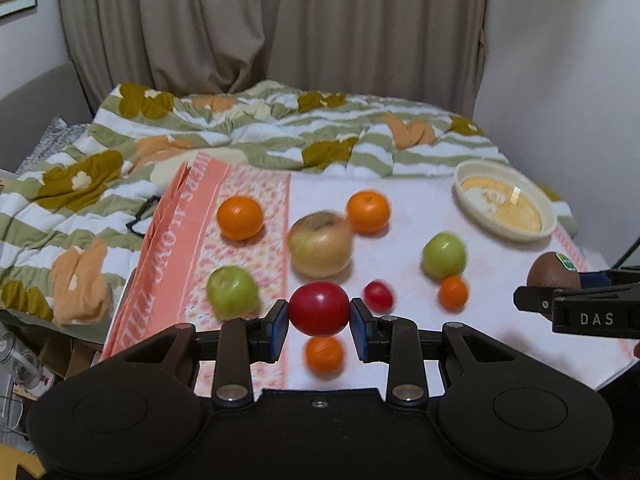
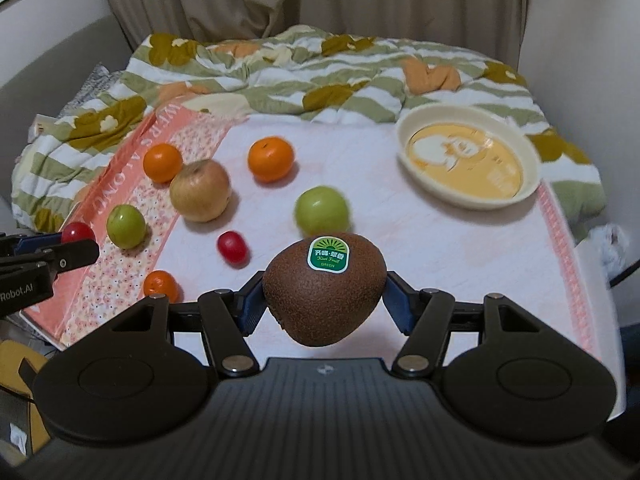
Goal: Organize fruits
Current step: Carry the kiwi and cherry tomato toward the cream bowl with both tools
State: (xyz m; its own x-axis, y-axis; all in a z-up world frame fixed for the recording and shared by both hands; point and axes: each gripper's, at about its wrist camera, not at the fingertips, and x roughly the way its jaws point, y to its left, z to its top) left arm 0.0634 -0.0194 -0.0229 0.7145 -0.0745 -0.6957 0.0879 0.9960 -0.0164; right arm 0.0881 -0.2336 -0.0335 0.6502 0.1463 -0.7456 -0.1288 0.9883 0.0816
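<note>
The work surface is a bed [image 2: 280, 60] with a flowered quilt, carrying a white cloth [image 2: 440, 248] with pink borders.

Container: one cream bowl [image 2: 528, 164] lies at 1 o'clock on the cloth. It is empty; a yellow printed base shows.

Loose fruit, largest first: one apple [image 2: 200, 191] at 10 o'clock; two green fruits [image 2: 322, 210], one centre and one at 9 o'clock; two oranges [image 2: 270, 159] at 11 and 12 o'clock; two small oranges [image 1: 453, 293] near the front edge; one small red fruit [image 2: 232, 246] at centre.

Held items: the right claw [image 2: 325, 300] is clamped on a kiwi [image 2: 324, 292] with a green sticker, clear of the cloth. The left claw [image 1: 319, 322] is clamped on a red tomato [image 1: 319, 309], also clear of the cloth.

Step in hand (judged): carry both fruits to the bowl.
1. Keep both items above the loose fruit to avoid knocks.
2. Bring one claw to the bowl at a time; the claws would crowd the rim.
3. Lower each fruit close to the base before release. Round fruit may roll out of the shallow bowl.
</note>
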